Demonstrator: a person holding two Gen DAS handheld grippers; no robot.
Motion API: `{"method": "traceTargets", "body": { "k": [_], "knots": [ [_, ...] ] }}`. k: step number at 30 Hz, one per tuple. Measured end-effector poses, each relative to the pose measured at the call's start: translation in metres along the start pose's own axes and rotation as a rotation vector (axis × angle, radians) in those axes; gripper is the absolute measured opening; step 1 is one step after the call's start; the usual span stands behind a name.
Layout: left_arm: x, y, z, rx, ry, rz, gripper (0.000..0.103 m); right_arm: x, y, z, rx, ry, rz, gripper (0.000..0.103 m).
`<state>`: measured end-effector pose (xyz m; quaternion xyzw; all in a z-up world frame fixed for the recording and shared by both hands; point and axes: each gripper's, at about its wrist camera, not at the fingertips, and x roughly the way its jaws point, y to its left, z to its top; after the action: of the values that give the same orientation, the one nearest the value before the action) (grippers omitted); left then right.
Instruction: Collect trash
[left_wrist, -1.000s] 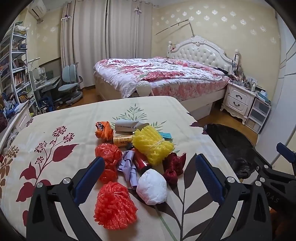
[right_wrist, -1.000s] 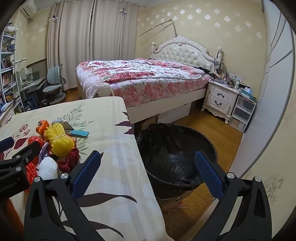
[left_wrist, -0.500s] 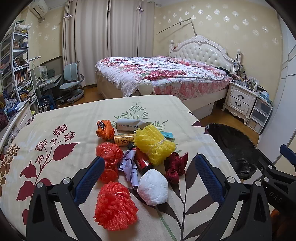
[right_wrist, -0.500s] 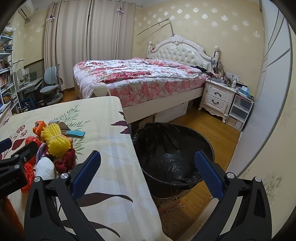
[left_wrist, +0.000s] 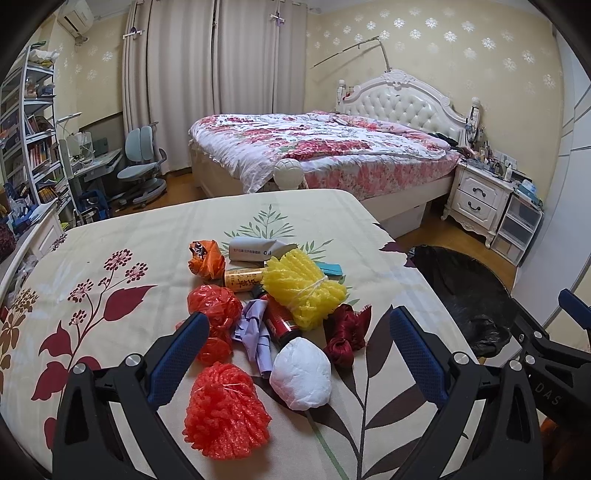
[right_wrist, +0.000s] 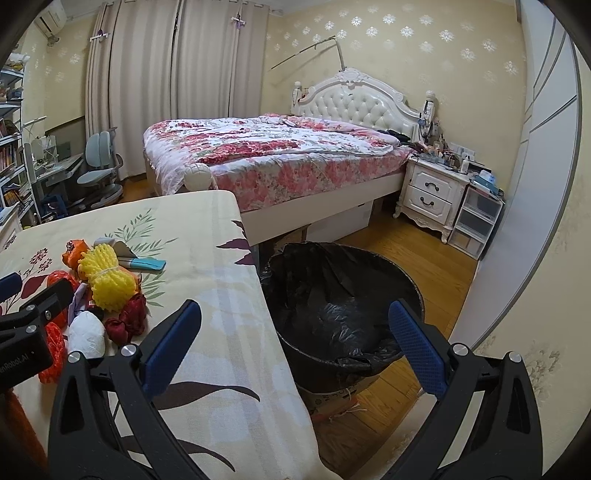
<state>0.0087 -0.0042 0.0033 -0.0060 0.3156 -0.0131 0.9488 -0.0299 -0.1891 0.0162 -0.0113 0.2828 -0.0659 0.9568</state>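
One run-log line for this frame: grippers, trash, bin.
left gripper: open, empty, over trash pile | right gripper: open, empty, above bin | table: nothing collected yet

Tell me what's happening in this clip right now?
A person holds two grippers over a table with a pile of trash. The left gripper is open above the white wad and red foam net, gripping nothing. The right gripper is open and empty, pointed toward the black-lined bin beside the table.

A heap of trash (left_wrist: 273, 314) lay on the table (left_wrist: 110, 258). The bin (right_wrist: 343, 317) stood on the floor just right of the table, the bed (right_wrist: 280, 155) behind both.
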Motion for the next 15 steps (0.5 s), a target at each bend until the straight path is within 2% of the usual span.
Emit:
{"method": "traceTargets", "body": {
  "k": [15],
  "knots": [
    [-0.004,-0.008,-0.001,0.005,-0.002,0.002,0.098,-0.005,-0.017,-0.001,0.011,0.006,-0.006,0.099]
  ]
}}
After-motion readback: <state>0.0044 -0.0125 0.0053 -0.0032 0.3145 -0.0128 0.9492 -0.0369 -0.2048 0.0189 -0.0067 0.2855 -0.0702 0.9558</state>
